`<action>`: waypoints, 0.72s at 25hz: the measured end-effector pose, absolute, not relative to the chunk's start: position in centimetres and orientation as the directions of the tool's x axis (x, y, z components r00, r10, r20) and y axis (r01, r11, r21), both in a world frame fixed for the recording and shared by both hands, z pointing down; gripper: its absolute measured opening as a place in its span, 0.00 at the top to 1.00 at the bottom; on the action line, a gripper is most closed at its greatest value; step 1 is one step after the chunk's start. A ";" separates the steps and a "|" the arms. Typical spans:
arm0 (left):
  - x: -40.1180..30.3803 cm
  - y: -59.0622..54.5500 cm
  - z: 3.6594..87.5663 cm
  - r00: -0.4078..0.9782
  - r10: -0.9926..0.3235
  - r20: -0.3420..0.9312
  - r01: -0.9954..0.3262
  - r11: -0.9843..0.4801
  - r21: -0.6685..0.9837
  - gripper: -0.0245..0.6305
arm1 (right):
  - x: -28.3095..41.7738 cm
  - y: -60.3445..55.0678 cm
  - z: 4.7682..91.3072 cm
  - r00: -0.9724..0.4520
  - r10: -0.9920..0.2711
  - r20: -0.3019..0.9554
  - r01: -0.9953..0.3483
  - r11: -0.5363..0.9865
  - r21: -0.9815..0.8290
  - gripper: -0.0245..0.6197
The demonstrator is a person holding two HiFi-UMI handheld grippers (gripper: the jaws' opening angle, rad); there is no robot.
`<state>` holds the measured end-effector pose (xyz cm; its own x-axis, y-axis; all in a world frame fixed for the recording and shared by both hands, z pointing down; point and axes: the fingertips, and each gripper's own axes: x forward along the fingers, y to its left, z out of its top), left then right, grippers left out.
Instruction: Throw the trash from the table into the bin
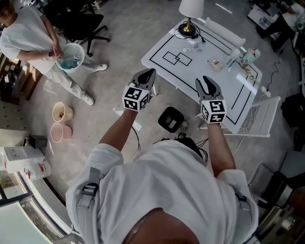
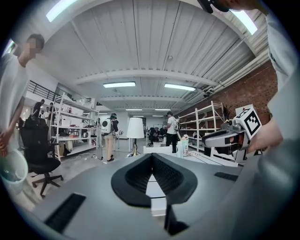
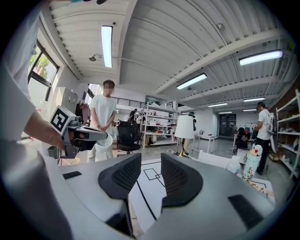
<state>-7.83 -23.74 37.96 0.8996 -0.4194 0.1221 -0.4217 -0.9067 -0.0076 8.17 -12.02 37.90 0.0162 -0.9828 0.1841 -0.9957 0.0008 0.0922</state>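
Observation:
The white table with black lines stands ahead to the right. On it lie a crumpled scrap, a small clear piece and a plastic bottle. A person at the far left holds the white mesh bin. My left gripper hangs over the floor just left of the table's near corner, shut and empty. My right gripper is over the table's near edge, its jaws apart with only the table showing between them.
A lamp stands at the table's far corner, a colourful toy bottle at its right side. On the floor are a black case by my feet, pink buckets and an office chair. A white chair is at the right.

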 end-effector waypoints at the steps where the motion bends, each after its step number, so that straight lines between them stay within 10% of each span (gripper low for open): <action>1: -6.9 -24.3 38.2 0.899 -0.419 0.127 -0.422 -0.907 -0.008 0.95 | 9.2 -12.3 38.1 0.021 -0.982 0.188 -0.996 -0.004 0.091 0.75; 18: 11.0 -31.3 42.6 0.899 -0.347 0.267 -0.338 -0.938 -0.081 0.94 | 23.5 -17.4 39.7 0.039 -0.974 0.221 -0.998 -0.027 0.055 0.75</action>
